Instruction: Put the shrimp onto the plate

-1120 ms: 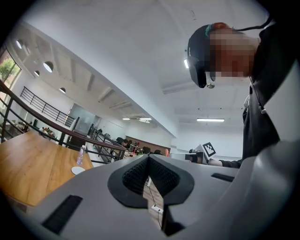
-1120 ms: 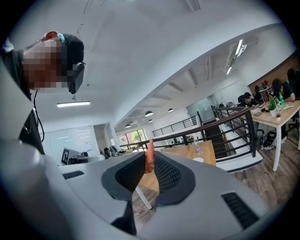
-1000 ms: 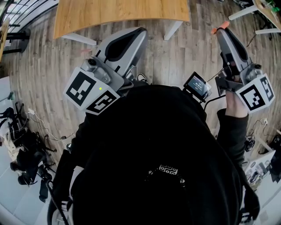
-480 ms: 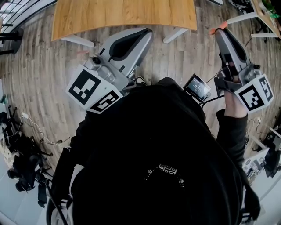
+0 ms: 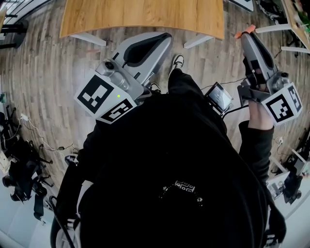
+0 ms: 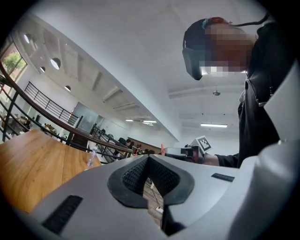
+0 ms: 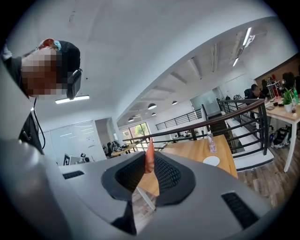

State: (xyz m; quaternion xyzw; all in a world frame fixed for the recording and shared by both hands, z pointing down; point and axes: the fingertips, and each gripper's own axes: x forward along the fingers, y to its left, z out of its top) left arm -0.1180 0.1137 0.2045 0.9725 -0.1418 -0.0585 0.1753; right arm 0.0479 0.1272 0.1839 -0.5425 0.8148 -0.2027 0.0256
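Pinched upright in the right gripper (image 7: 149,164): the shrimp (image 7: 149,157), with the jaws drawn narrow, both pads pressed on its flanks and its orange tip poking above the fingertips. Carried in the air over the wooden floor (image 5: 58,92), just off the near right corner of the wooden table (image 5: 140,14), not over the tabletop. Shows from the head view only as an orange fleck at the very end of that gripper (image 5: 244,35).

Well apart from the white plate (image 7: 211,161), which sits on the table's far half close to its right edge, just beside a clear bottle (image 7: 211,140). Bare tabletop between shrimp and plate, and a dark railing (image 7: 243,117) running behind the table's far edge.

Pressed together with nothing between them: the jaws of the left gripper (image 5: 163,36), pointing toward the table's near edge. Possibly just short of that edge; hard to judge from so steep an angle.

Open floor between the two grippers, apart from the person's shoe (image 5: 178,61) and a white table leg (image 5: 196,40) under the near edge. Cables and dark gear (image 5: 22,164) crowded along the left side of the floor.
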